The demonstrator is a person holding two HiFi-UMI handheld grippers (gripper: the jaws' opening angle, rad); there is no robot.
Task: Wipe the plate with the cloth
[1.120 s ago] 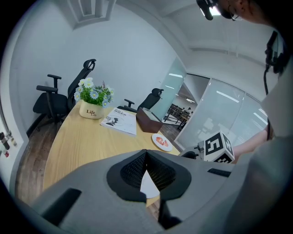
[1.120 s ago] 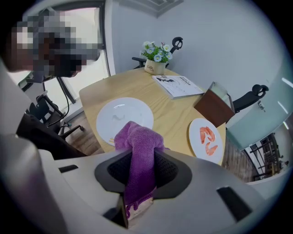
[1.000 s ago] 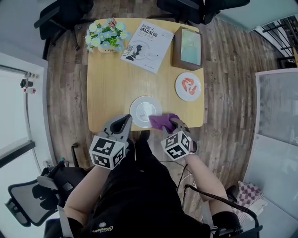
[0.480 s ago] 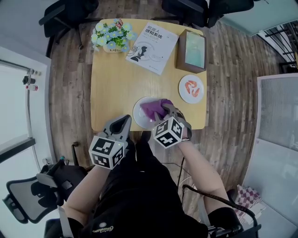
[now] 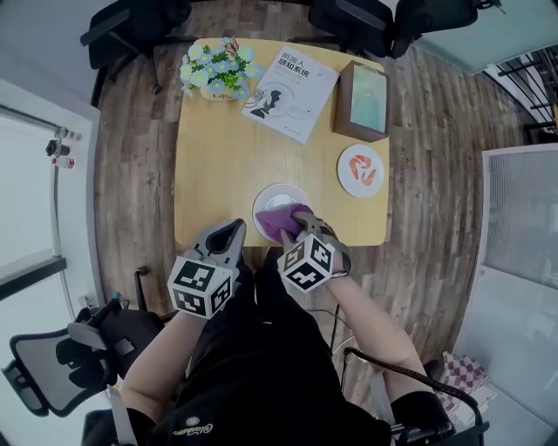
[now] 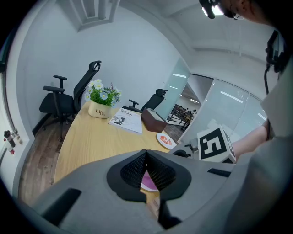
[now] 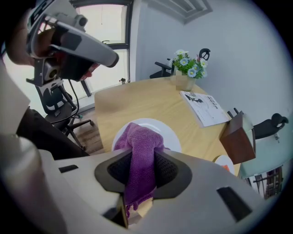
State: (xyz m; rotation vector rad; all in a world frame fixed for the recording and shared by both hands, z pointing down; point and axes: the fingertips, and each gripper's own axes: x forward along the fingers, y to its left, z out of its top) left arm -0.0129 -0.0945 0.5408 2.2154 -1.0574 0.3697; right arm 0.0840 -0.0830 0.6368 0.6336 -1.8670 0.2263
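A white plate (image 5: 281, 197) (image 7: 162, 129) lies near the front edge of the wooden table (image 5: 214, 148). A purple cloth (image 5: 281, 223) (image 7: 141, 157) rests on the plate's near half, and my right gripper (image 5: 301, 228) (image 7: 139, 176) is shut on it, reaching in from the front edge. My left gripper (image 5: 234, 232) (image 6: 145, 171) hovers just off the table's front edge, left of the plate, jaws closed with nothing between them. In the left gripper view a bit of the plate with the cloth (image 6: 149, 182) shows past the jaws.
Toward the right edge sits a small plate with a red pattern (image 5: 362, 170). At the back are a brown box (image 5: 365, 91), an open book (image 5: 290, 80) and a flower pot (image 5: 218, 74). Office chairs (image 5: 131, 26) stand behind the table and by my left side.
My right gripper has carried the cloth leftward from the plate's right rim onto the plate and then toward its near side. The left gripper has stayed in place.
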